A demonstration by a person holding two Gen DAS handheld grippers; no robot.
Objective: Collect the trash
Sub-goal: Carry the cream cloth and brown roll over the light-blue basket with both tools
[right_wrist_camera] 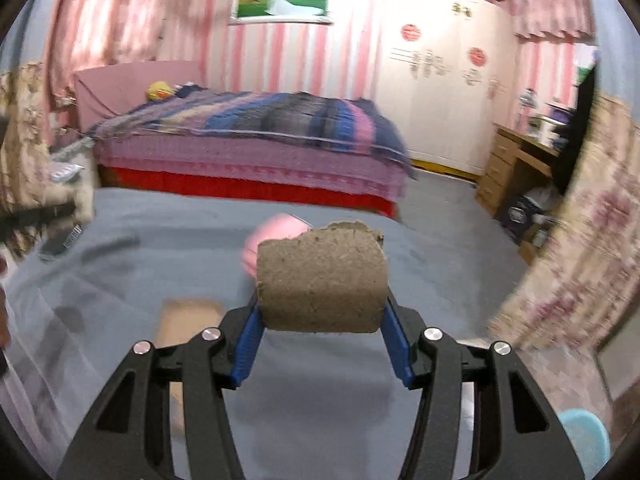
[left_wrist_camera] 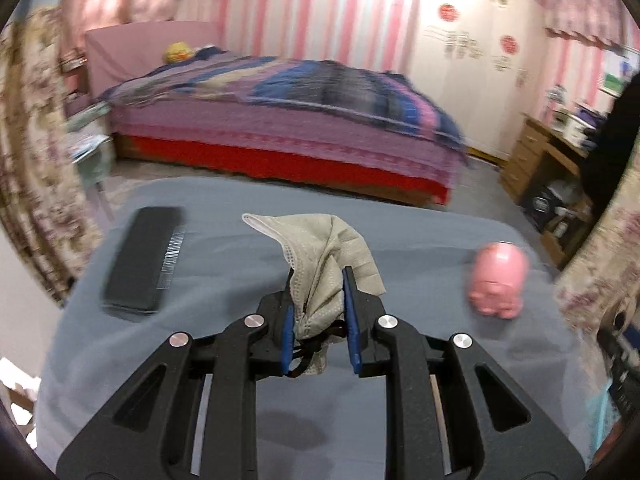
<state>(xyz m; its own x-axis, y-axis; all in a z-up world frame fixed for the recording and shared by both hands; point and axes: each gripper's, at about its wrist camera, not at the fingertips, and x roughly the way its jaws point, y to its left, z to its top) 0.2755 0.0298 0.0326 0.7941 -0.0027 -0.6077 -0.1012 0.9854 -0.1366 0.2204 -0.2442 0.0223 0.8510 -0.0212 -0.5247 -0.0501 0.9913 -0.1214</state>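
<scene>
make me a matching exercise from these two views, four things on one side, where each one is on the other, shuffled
Things:
1. face mask
2. cardboard tube
3. pink toy
4. black case

Places:
A. lying on the grey cloth, left side of the left view
B. clamped in the right gripper
C. lying on the grey cloth, right side of the left view
D. clamped in the left gripper

Pairs: 1-D, 2-B, 3-C, 4-A

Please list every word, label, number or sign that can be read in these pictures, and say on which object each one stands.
No text can be read.
Black case: a white barcode strip, digits too blurred.
Wardrobe doors: red round signs and rows of characters, too blurred.
Dark box under the desk: a label, too small.
</scene>
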